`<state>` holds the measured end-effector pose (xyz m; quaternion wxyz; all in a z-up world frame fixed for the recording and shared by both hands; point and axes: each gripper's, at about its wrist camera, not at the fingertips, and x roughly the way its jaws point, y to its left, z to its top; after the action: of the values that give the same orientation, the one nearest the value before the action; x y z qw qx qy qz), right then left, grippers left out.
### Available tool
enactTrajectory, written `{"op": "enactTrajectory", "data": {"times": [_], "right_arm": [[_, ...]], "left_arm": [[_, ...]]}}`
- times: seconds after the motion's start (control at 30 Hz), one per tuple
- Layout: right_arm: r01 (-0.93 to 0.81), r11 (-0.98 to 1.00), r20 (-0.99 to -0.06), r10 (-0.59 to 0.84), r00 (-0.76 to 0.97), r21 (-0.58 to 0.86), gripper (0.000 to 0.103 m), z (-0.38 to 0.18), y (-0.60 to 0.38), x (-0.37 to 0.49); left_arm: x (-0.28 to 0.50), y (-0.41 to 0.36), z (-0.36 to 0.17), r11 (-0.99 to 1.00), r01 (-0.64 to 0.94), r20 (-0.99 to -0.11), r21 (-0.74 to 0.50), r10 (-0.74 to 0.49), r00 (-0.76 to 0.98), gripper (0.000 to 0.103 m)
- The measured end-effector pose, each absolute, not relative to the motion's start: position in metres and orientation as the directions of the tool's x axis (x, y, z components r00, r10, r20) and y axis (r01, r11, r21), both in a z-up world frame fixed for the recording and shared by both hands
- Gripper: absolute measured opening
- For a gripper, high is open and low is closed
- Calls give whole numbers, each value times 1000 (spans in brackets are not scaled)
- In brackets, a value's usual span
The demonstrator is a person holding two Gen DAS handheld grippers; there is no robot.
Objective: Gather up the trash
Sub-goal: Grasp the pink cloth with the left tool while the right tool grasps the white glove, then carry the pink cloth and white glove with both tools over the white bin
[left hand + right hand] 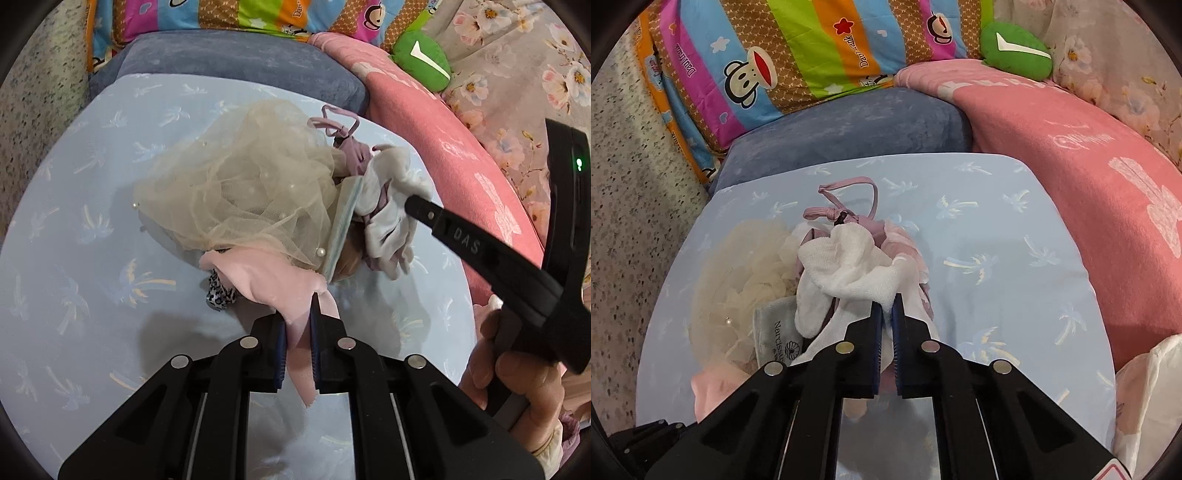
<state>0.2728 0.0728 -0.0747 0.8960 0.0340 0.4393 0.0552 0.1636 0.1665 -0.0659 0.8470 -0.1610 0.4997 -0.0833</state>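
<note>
Pink cloth [275, 282] pinched in left jaws, white cloth [849, 266] in right (pile beneath half-hidden).

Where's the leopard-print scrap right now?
In the left wrist view, the leopard-print scrap lies on the pale blue sheet, tucked under the left edge of the pink cloth, just left of the left gripper.

Light: bright, even indoor light from above.
Shadows: soft grey patches on the pale blue palm-print sheet [74, 229] beside the cream tulle bundle [236, 192].
Focus: centre sharp, nearest black parts slightly soft.
Distortion: strong fisheye curving, dark corner vignette.
</note>
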Motion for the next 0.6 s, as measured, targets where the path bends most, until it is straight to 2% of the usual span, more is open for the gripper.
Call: {"op": "enactTrajectory", "data": {"times": [0.6], "right_arm": [[12,992,-738,87,670,129,4,-24,-2,150]], "left_arm": [[145,110,-28,945,124,-783,-302,-320,533,10]]}}
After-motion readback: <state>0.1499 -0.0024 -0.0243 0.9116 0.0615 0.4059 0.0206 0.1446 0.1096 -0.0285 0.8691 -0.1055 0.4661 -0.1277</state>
